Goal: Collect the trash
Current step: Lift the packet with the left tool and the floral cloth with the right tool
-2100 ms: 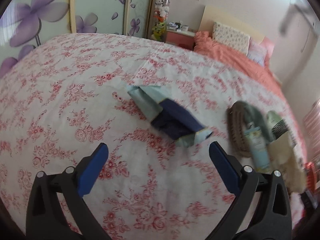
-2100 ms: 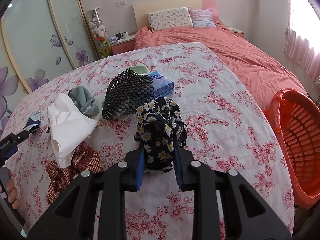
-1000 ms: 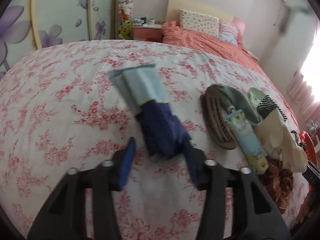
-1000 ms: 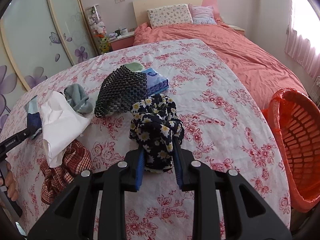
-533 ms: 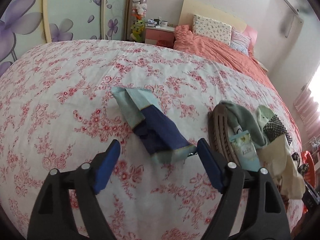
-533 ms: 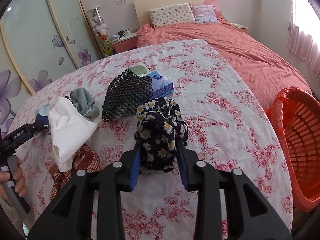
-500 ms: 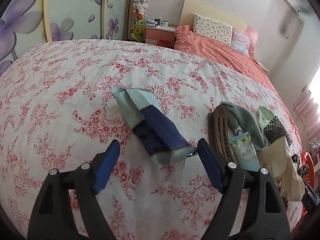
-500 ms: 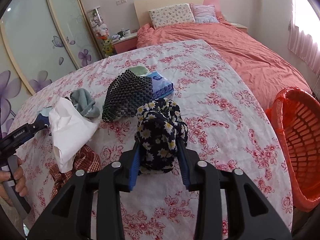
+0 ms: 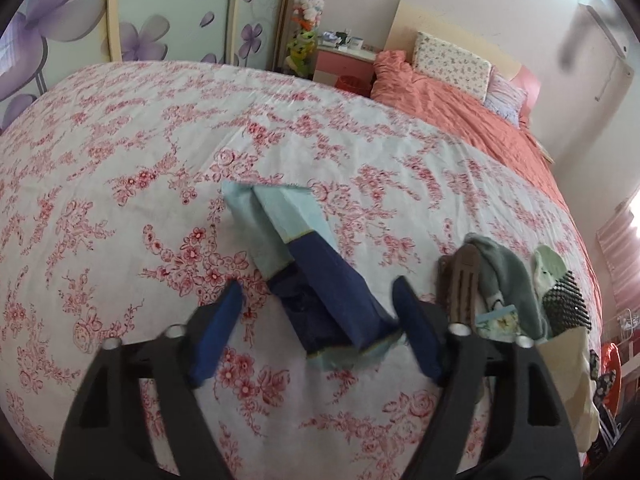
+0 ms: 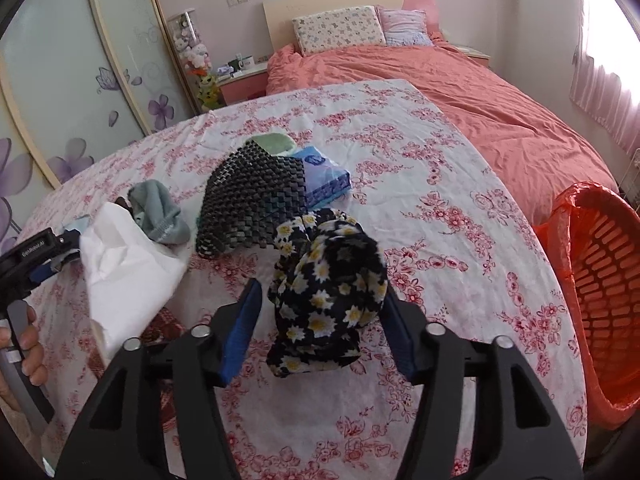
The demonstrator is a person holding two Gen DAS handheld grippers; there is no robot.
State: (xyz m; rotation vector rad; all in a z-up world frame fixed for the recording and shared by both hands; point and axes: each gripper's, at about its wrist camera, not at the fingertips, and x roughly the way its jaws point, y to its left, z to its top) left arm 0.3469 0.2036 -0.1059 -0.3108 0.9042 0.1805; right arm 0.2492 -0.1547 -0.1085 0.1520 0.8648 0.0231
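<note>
Writing: none legible | left gripper [image 9: 316, 316] narrowing, unclamped, around wrapper [image 9: 320, 300] | right gripper [image 10: 320, 316] widening around floral cloth [image 10: 328, 292]

Left gripper [image 9: 318, 312] angled down over the floral-cloth surface [image 9: 120, 184], jaws just closing in but still apart. Folded pale-blue and navy wrapper [image 9: 312, 280] lies between them, near end by the right pad; left pad clear of it. Brown comb [image 9: 460, 276], grey-green sock [image 9: 504, 276], black mesh piece [image 9: 568, 304] heaped at right.

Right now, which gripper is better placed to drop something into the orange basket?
Right. The right gripper straddles the daisy-print cloth, with the orange basket close alongside; the left gripper sits farther off.
</note>
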